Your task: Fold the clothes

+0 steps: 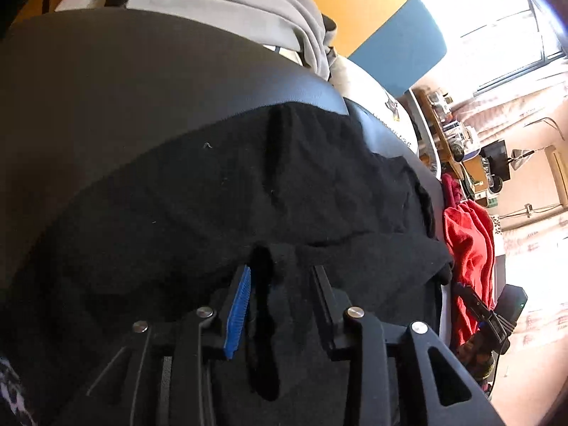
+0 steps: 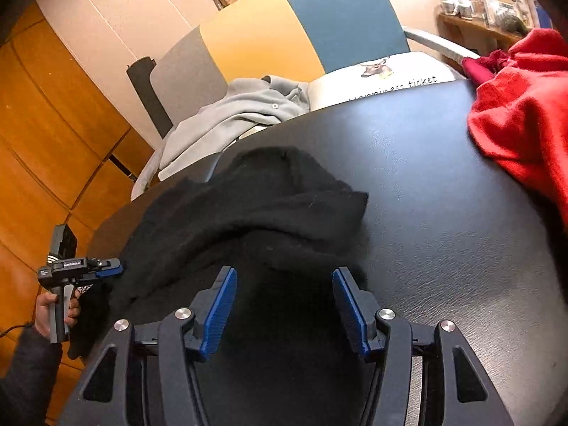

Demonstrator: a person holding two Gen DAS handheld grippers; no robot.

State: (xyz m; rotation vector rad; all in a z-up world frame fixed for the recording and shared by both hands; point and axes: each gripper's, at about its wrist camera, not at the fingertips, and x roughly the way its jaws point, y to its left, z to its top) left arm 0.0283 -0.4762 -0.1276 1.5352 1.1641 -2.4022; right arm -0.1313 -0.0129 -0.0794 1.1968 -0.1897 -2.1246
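A black garment (image 2: 266, 206) lies crumpled on a dark leather-like tabletop (image 2: 443, 195), with one end hanging over the table's left edge. My right gripper (image 2: 284, 277) stands open just above it, blue pads wide apart and black cloth lying between them. At that left edge a hand (image 2: 46, 309) holds my left gripper (image 2: 119, 268), shut on the garment's edge. In the left wrist view the black garment (image 1: 284, 184) spreads ahead, and a fold of it is bunched between the fingers of my left gripper (image 1: 282, 273).
A red garment (image 2: 522, 113) is heaped at the table's right side. A grey garment (image 2: 230, 113) and a white deer-print cushion (image 2: 383, 71) lie beyond the far edge, before a yellow and blue chair back (image 2: 301, 17). Orange wooden cabinets (image 2: 42, 124) stand on the left.
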